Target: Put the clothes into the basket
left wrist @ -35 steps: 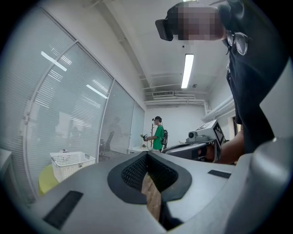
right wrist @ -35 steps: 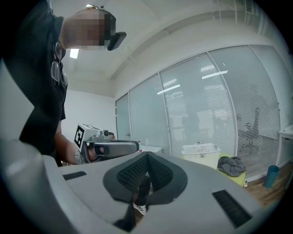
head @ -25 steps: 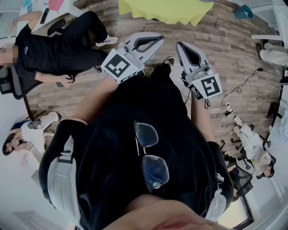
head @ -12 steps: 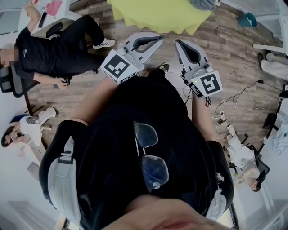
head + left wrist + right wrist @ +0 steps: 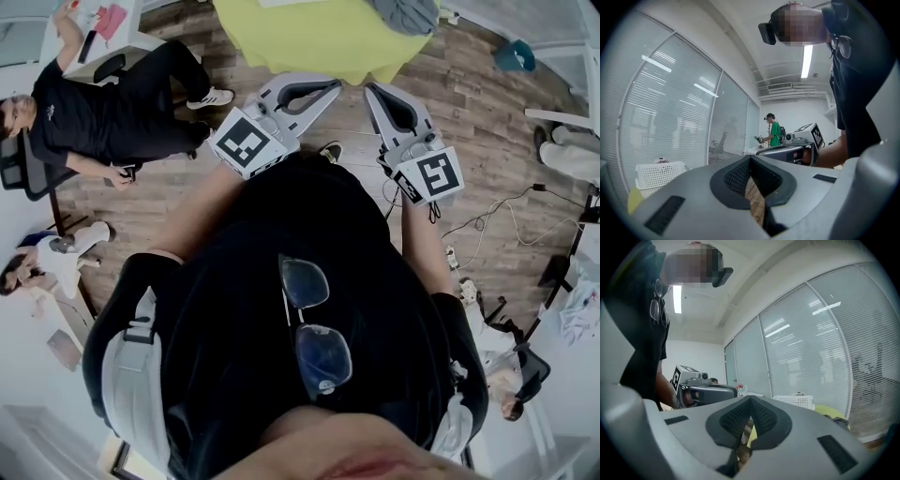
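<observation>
Left hand-held gripper (image 5: pixel 750 158) and right hand-held gripper (image 5: pixel 751 399): jaws closed tip to tip, nothing gripped. Grey clothes (image 5: pixel 405 13) lie on the yellow worktop (image 5: pixel 309 37), near its right edge. The white basket (image 5: pixel 658 174) stands on the same worktop. Open wood floor (image 5: pixel 469 103) flanks the worktop.

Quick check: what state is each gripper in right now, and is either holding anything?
Left gripper: closed, nothing between its jaws.
Right gripper: closed, nothing between its jaws.
</observation>
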{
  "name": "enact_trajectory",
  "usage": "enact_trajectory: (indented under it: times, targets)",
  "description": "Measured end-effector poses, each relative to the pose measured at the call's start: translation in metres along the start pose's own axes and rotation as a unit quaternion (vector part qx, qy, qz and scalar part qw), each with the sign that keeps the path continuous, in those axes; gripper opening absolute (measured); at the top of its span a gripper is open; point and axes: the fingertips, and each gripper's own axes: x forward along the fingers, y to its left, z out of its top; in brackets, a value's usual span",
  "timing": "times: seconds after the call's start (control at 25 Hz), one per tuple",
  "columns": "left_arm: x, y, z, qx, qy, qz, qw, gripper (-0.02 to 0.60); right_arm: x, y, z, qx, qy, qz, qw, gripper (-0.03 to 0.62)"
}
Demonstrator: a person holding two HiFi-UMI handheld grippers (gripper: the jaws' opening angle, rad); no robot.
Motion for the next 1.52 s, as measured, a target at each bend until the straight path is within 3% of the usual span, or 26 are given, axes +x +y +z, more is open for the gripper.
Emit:
enact_trajectory:
  times: [0.36,0.6,0.76,1.36,1.52]
  targets:
    - [0.032,0.022,-0.007,0.002,0.017,0.015,0.9997,0.008,0.006,-0.037,0.000,0.006,0.003,0.008,1.000,0.024]
    - [0.057,0.048,-0.005,-0.010,-0.002,0.003,0.9999,0.008,0.021,-0.065,-0.003,0.013,0.008,-0.003,1.000,0.023]
    - [0.075,0.076,0.002,-0.015,-0.018,0.000,0.9997,0.008,0.038,-0.091,0.002,0.012,0.012,-0.014,1.000,0.025]
    - [0.117,0.180,0.016,-0.015,-0.022,-0.022,0.9994,0.008,0.119,-0.166,0.021,0.007,0.029,-0.035,0.999,0.025]
    - [0.120,0.201,0.011,-0.009,-0.005,-0.032,0.9994,0.008,0.139,-0.178,0.019,0.011,0.034,-0.045,0.998,0.023]
